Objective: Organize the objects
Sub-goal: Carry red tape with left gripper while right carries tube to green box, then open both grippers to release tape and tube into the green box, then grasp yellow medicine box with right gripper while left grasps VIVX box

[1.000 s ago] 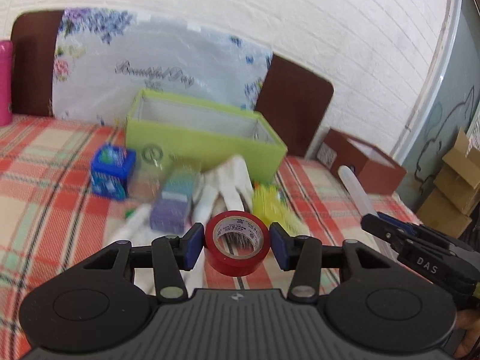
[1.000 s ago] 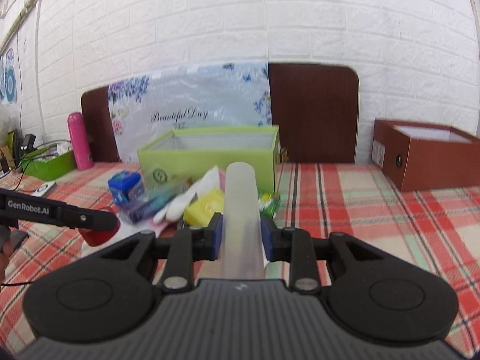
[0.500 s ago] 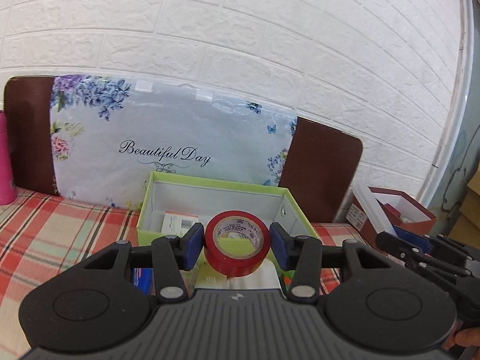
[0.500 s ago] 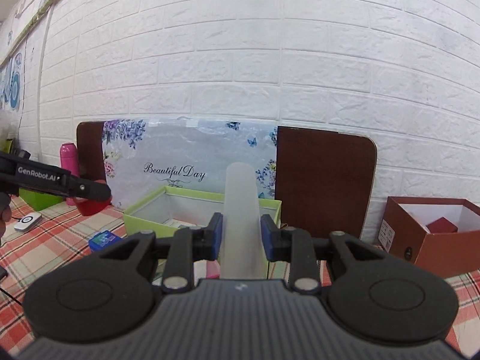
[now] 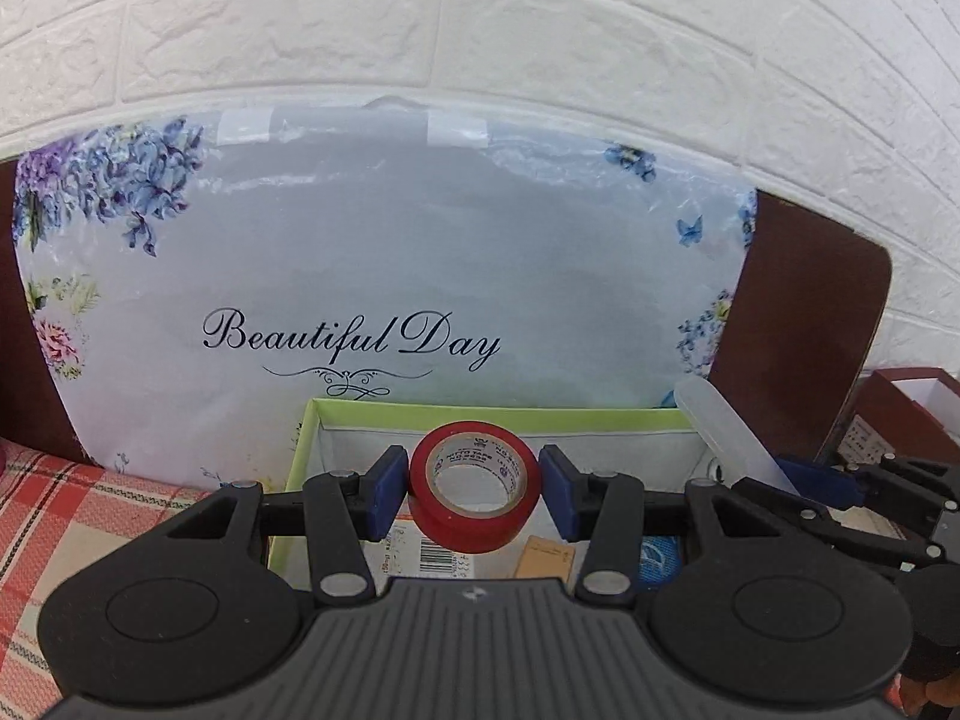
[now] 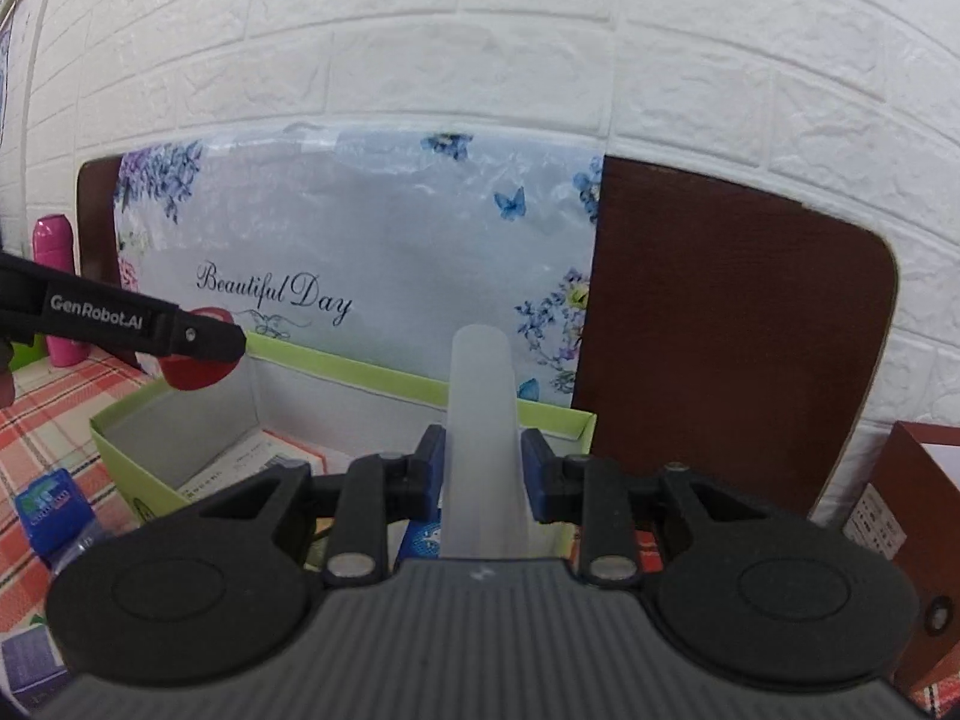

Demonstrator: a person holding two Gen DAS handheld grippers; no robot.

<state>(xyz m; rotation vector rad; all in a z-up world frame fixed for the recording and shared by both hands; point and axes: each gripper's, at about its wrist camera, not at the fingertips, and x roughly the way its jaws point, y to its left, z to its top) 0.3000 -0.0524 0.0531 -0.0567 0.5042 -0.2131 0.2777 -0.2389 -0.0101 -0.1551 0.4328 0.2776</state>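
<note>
My left gripper is shut on a red tape roll and holds it over the open green box. My right gripper is shut on a translucent white tube above the same green box, near its right end. The tube and right gripper also show at the right of the left wrist view. The left gripper with the tape roll shows at the left of the right wrist view. Packets and cartons lie inside the box.
A floral "Beautiful Day" bag leans on a brown board behind the box. A brown box stands at the right. A pink bottle stands far left. A blue pack lies on the plaid cloth.
Both grippers have risen from the cluttered cloth and moved forward to above the green box, carrying the tape roll and the tube. Their grips are unchanged.
</note>
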